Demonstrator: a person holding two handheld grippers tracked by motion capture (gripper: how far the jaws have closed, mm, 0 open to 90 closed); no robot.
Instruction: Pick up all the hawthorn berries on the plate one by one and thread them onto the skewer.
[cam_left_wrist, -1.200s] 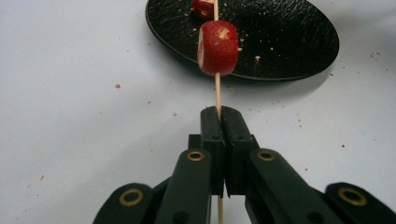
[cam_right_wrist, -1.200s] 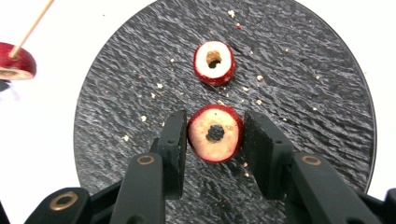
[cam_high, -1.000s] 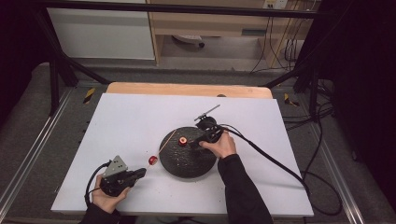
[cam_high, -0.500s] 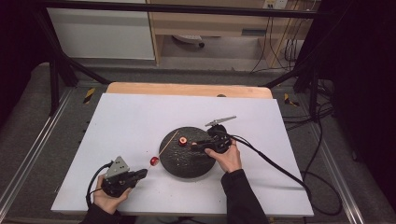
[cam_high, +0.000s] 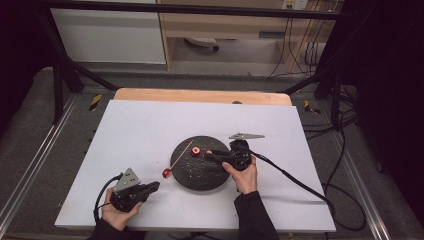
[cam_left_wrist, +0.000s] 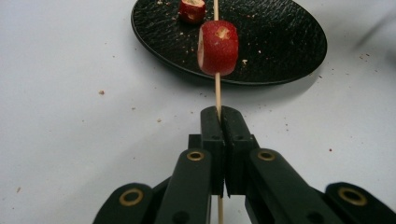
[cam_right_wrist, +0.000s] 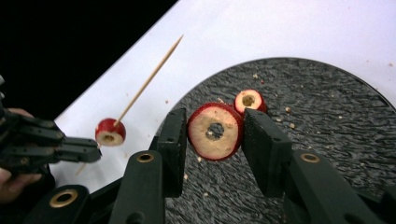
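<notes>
1. Red fruit rings, cored, are going onto a wooden skewer (cam_left_wrist: 216, 88); one ring (cam_left_wrist: 218, 47) already sits partway up it.
2. Left tongs (cam_high: 153, 186) are clenched on the skewer's lower end, over the white surface (cam_high: 140, 125) just beside the black plate (cam_high: 200, 172). The skewer slants up over the plate's rim, its point free in the air.
3. Right tongs (cam_right_wrist: 214, 133) grasp a second ring (cam_right_wrist: 215, 132) by its red sides, above the plate. Its cored hole faces the right gripper view, and the skewer tip is well off to the left there.
4. A third ring (cam_right_wrist: 249, 100) lies on the plate, just behind the held one.
5. Step in hand, as I judge it: thread the held ring onto the skewer tip.
6. To do it well:
   - keep the left tongs still, so the tip makes a fixed target;
   - turn the right tongs until the hole lines up with the skewer's axis;
   - bring the hole to the point, then slide the ring along the skewer, not across it.
7. Risks: a sideways push could bend or snap the skewer; squeezing harder could split the ring.
</notes>
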